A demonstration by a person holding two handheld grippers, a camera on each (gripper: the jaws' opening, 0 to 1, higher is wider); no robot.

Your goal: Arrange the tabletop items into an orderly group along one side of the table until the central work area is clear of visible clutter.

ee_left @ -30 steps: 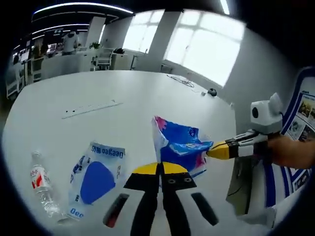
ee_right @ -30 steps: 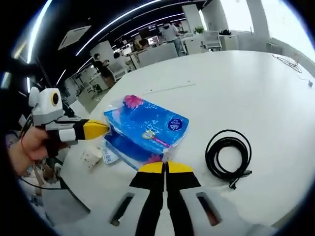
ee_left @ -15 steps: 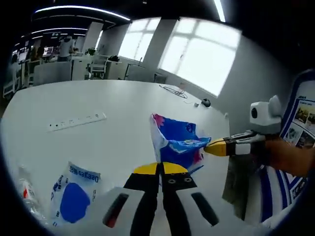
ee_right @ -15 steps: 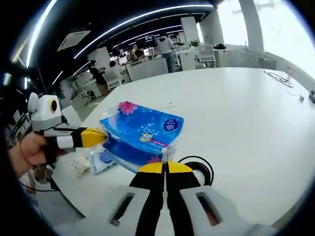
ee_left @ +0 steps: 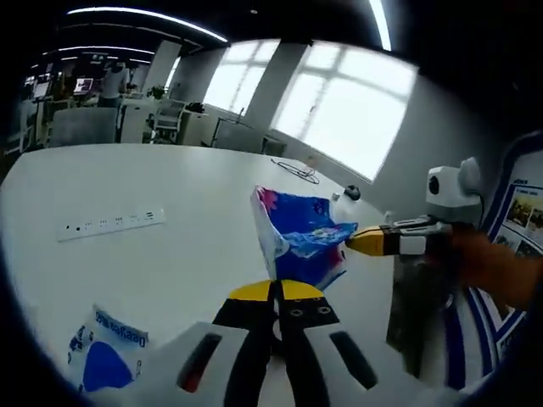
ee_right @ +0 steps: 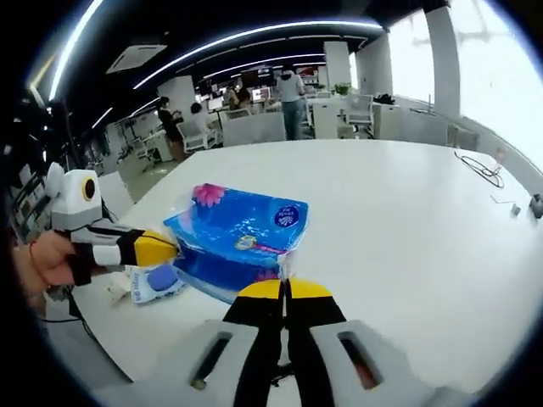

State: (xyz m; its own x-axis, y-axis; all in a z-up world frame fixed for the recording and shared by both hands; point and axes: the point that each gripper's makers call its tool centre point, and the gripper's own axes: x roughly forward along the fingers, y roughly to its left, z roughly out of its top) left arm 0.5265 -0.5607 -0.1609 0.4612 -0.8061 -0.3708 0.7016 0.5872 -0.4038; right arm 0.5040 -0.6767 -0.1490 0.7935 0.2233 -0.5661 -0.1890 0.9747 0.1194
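A blue tissue pack (ee_left: 301, 237) with pink flower print hangs above the white table (ee_left: 170, 182), held from two sides. My left gripper (ee_left: 276, 292) is shut on its near edge. My right gripper (ee_left: 355, 241) comes in from the right, a hand behind it, and pinches the pack's other end. In the right gripper view the same pack (ee_right: 237, 242) sits just beyond my right gripper (ee_right: 286, 288), which is shut on it. My left gripper (ee_right: 165, 250) grips the pack's left end there.
A white power strip (ee_left: 110, 225) lies on the table, and a blue-and-white pouch (ee_left: 106, 360) lies near the front edge. A thin cable (ee_left: 297, 170) and a small dark object (ee_left: 352, 193) lie far off. Desks and people fill the office behind.
Both views have swung while the pack stays held by both grippers. The water bottle has left the left gripper view, and the black cable coil has slid under the jaws in the right gripper view.
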